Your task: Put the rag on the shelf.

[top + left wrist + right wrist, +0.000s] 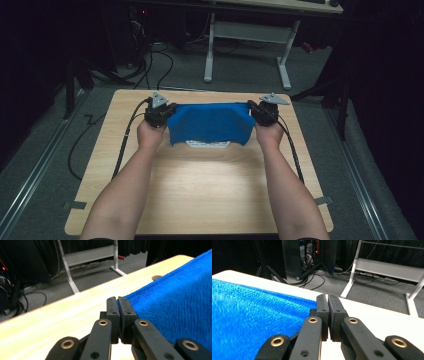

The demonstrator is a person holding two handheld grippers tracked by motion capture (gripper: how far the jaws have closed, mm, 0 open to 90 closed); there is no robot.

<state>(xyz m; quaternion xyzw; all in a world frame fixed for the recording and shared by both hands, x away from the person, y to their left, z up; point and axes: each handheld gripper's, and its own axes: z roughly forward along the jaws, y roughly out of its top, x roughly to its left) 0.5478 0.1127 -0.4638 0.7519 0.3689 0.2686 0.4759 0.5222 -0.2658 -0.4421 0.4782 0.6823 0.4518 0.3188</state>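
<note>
**Blue cloth held taut near the table's far edge**

The blue cloth (210,122) hangs stretched between the two grippers, lifted over the far half of the table (200,190). The left gripper (117,305) is clamped on its left corner, jaws pressed together on the fabric; the right gripper (328,303) is pinched on the right corner likewise. A white object (207,144) lies under the cloth's lower edge, mostly covered and too small to identify. Each grip catches just a thin edge of fabric, so an uneven pull could probably slip a corner free, and the sagging hem might drag that object.
</note>
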